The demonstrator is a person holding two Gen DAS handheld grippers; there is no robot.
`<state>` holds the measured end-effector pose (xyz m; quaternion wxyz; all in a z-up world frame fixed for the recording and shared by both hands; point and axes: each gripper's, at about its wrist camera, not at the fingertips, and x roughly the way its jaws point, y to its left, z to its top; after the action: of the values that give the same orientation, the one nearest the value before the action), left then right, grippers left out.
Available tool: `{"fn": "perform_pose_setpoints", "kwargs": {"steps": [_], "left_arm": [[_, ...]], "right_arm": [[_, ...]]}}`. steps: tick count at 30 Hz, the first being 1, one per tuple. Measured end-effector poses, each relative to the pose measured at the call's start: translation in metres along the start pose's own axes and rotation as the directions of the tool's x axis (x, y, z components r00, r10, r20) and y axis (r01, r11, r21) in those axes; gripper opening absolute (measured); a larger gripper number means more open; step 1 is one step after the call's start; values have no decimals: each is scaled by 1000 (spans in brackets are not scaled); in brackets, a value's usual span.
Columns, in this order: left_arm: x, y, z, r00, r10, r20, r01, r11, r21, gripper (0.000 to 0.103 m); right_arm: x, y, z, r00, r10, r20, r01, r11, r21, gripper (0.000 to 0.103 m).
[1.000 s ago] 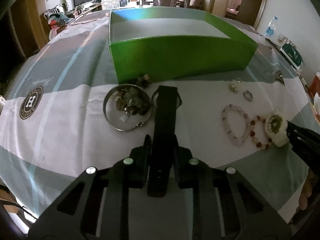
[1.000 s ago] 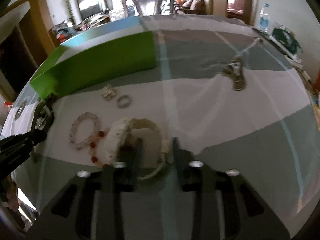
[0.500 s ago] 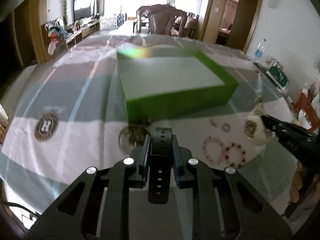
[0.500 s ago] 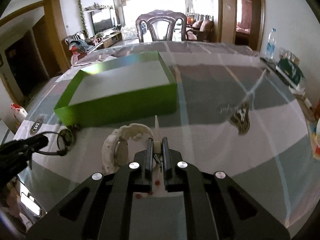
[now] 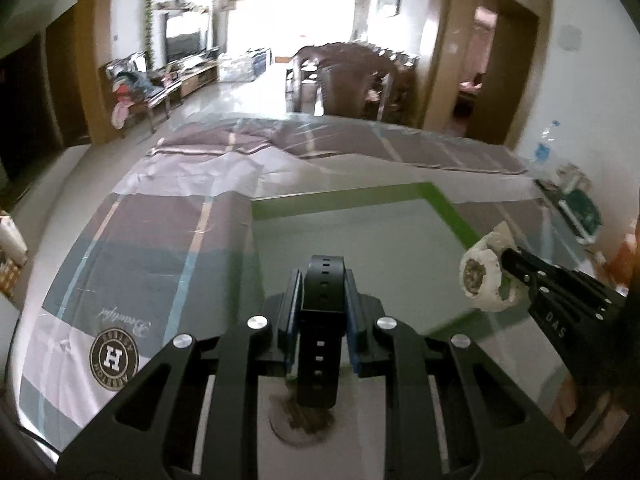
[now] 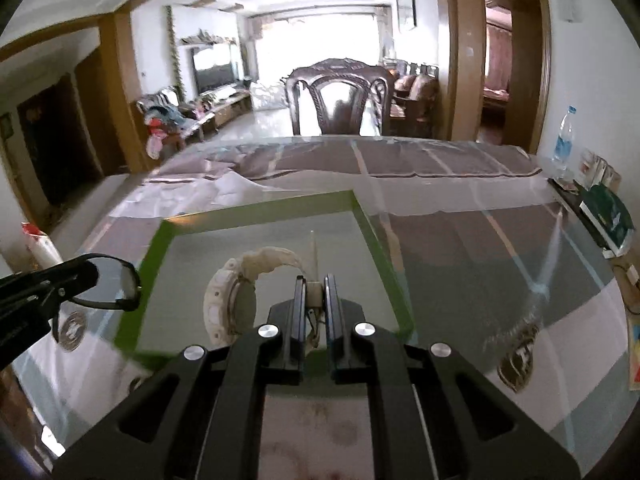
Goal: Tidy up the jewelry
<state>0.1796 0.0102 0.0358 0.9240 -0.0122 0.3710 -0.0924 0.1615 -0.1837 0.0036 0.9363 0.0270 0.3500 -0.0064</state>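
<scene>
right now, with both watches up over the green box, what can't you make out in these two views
- Black watch face: left wrist view shows only its strap, clamped in the left gripper.
- Dish of beads: left wrist view, blurred and partly behind the strap.
- White watch dial: right wrist view sees it edge-on; too small to read in the left.
- Green box near wall: hidden behind the right gripper.

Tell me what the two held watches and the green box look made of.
Black watch: strap matte and bent over with punched holes, probably rubber or silicone. White watch: chunky moulded cream case and strap, likely resin or plastic. Green box: thin flat walls, sharp folded corners, likely coated cardboard.
</scene>
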Motion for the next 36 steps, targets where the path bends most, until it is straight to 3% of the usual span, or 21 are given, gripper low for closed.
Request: {"fn": "perform_pose_setpoints", "kwargs": {"steps": [5,6,8,10,12,14,19,28,33,36], "left_arm": [[27,3,0,999,-15,-31,14,1000,-26,21],[27,5,-2,999,-16,-30,15,1000,-27,24],[23,4,-9,1000,-10,-21,9,1000,-16,38],[17,5,-15,1000,-5,-9,5,1000,-16,45],[15,6,-19,1000,-13,-15,13,1000,-18,45],[15,5,-24,999,-20,-30,20,1000,-16,47],[24,1,-32,998,-17,-55,17,1000,4,52],[34,15,-45,996,-4,-87,1,1000,-27,58],[22,23,-57,996,-15,-83,11,999,-45,60],[7,31,-73,998,-1,-58,-2,999,-46,64]], "right_arm": [[31,4,-4,999,-8,-53,9,1000,1,18],[29,3,-6,999,-17,-48,17,1000,1,26],[19,1,-8,1000,-23,-20,23,1000,-6,37],[10,-4,-7,996,-93,12,93,995,-27,40],[10,-13,-3,984,-176,15,176,984,-34,51],[22,-28,1,971,-237,-30,237,971,-24,54],[60,-49,-9,943,-278,-185,273,961,-51,54],[40,-39,-33,952,-241,-191,237,971,-43,57],[-1,-42,-37,976,-214,-25,215,977,9,57],[-35,-49,-56,990,-144,-12,144,988,47,63]]}}
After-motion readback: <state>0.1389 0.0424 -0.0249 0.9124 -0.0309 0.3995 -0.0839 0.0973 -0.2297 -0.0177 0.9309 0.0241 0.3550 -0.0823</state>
